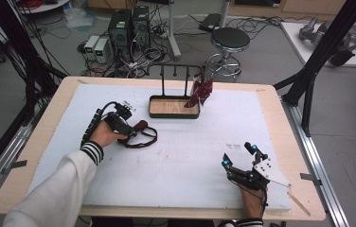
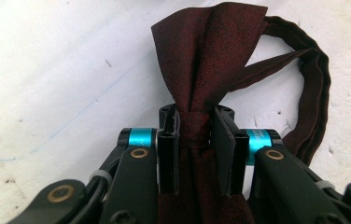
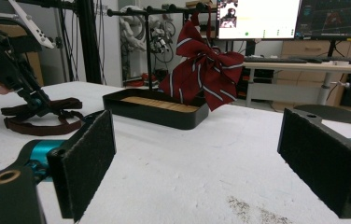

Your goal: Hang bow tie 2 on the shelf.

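Note:
A dark maroon bow tie with a looped strap lies on the white mat, left of centre. My left gripper is shut on its knot, with the pads pressed on both sides of the pinched cloth. In the high view that left gripper points right, low over the mat. My right gripper rests near the front right of the mat with its jaws wide open and nothing between the pads. From there the left gripper and the dark tie lie far left.
A black tray with a wooden floor stands at the back centre under a black hanging rack. A red striped bow tie hangs from the rack's right end. Beyond the table are a stool and cables.

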Demonstrator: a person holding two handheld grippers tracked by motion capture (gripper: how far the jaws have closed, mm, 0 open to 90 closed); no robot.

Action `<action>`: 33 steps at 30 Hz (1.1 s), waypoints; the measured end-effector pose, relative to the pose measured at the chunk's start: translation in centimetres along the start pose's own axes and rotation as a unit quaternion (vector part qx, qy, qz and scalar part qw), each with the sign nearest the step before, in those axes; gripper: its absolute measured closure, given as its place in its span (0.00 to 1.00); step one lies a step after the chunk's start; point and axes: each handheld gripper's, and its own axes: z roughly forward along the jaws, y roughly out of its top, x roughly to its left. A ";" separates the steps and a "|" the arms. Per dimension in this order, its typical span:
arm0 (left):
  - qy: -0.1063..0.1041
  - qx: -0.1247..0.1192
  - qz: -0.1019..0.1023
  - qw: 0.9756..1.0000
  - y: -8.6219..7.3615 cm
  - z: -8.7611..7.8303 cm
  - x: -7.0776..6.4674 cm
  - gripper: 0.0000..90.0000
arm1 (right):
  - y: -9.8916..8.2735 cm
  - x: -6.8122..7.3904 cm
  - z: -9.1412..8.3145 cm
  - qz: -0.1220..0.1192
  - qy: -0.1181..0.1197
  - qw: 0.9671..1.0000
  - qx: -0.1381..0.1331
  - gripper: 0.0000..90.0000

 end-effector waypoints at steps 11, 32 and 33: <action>0.002 -0.095 0.021 0.995 0.3 -2.3 0.2 0.81 | 0.0 0.1 0.0 0.001 0.001 1.000 0.002 0.12; 0.009 -0.191 0.023 0.981 1.0 -4.7 0.2 0.82 | 0.0 0.1 0.0 -0.005 -0.001 1.000 0.003 0.12; 0.009 -0.191 0.024 0.981 1.1 -4.8 0.2 0.82 | 0.0 0.1 0.0 -0.007 0.000 1.000 0.002 0.12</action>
